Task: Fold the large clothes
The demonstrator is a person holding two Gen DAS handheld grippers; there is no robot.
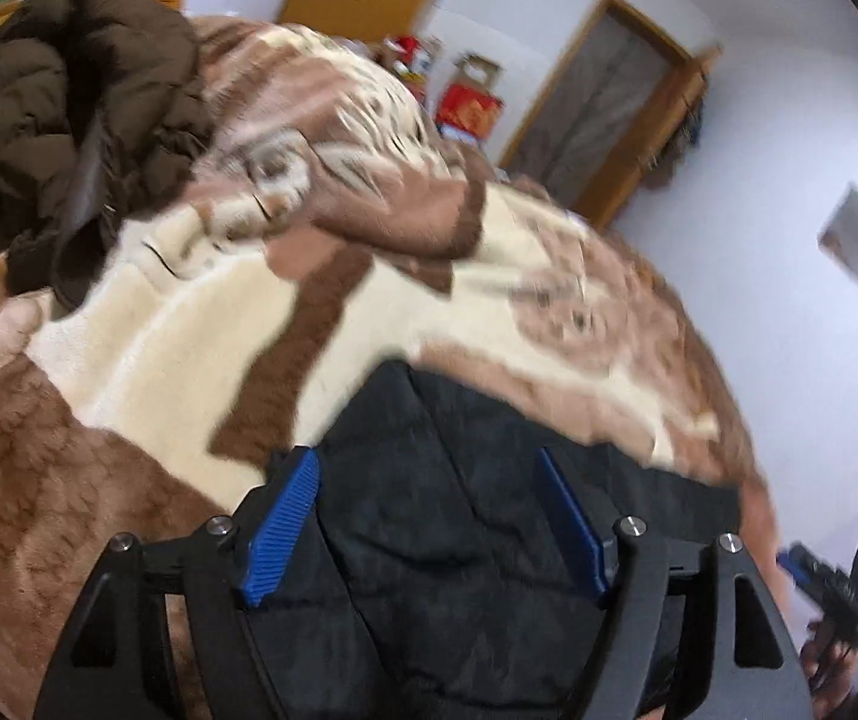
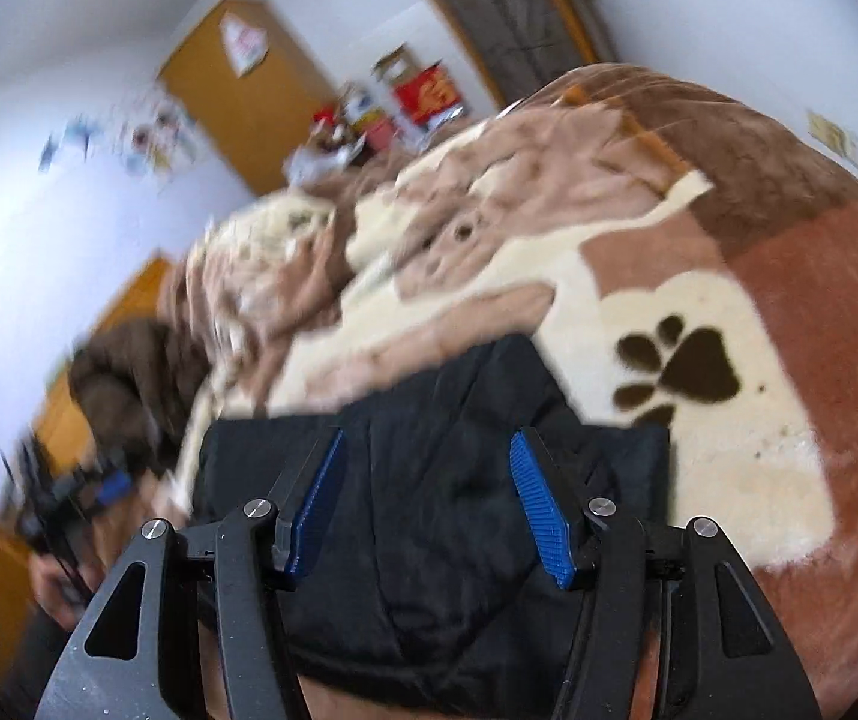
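My left gripper [image 1: 429, 516] stands with its jaws spread wide. The blue ribbed pads [image 1: 285, 522] are apart, and neither pad presses on fabric. The black quilted jacket [image 1: 459, 540] lies beneath and between the two fingers, but I hold no part of it.

My right gripper [image 2: 429, 504] is in the same condition: jaws wide, blue pads [image 2: 540, 510] clear of the cloth, nothing gripped. The same black jacket [image 2: 429, 510] fills the space under the fingers.

Position of the jacket: it lies in a compact, folded bundle at the near edge of the bed, on top of a plush blanket [image 1: 159, 360] patterned in brown, tan and cream. In the right wrist view a dark paw-print motif [image 2: 678, 369] on the blanket lies just to the right of the jacket's far corner.

A second garment, a dark brown padded coat [image 1: 81, 120], lies crumpled at the far left of the bed, well apart from the black jacket.

In the left wrist view my right gripper [image 1: 837, 582] shows at the right edge, past the jacket. In the right wrist view my left gripper [image 2: 63, 504] shows at the left edge.

Beyond the bed: white walls, a wooden door [image 2: 249, 90], and red boxes [image 1: 468, 108] on the far side. Both views are blurred; finer detail cannot be told.
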